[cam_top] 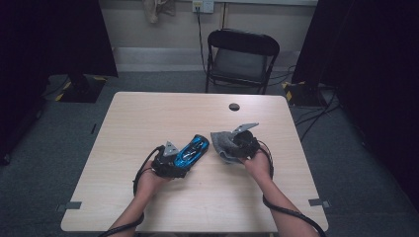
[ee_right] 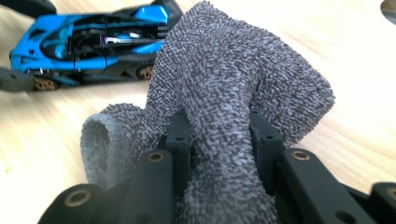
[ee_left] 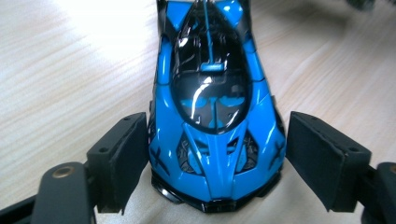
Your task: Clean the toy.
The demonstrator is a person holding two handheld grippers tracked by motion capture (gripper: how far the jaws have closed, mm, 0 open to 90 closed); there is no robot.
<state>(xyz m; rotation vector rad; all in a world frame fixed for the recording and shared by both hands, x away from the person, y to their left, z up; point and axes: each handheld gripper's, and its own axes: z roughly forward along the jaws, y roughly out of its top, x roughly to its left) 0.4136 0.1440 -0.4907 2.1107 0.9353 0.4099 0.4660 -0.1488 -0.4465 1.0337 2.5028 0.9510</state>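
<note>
Grey cloth [ee_right: 233, 93] sat pinched in the right gripper [ee_right: 219, 140] while the left gripper [ee_left: 215, 154], jaws spread, straddled a blue toy car [ee_left: 212, 107].

Dim room, bright tabletop

Your high view is dark and soft at its sides; glare whitens the table [ee_left: 79, 28] and streaks the toy car [ee_left: 212, 100], while the cloth [ee_right: 224, 79] looks sharp.

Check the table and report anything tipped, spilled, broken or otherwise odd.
Nothing stands out. The blue toy car sits upright on its wheels on the table, nose between the left gripper's jaws, with no damage visible. The right gripper is clamped on a bunched grey cloth. Nothing has spilled.
</note>
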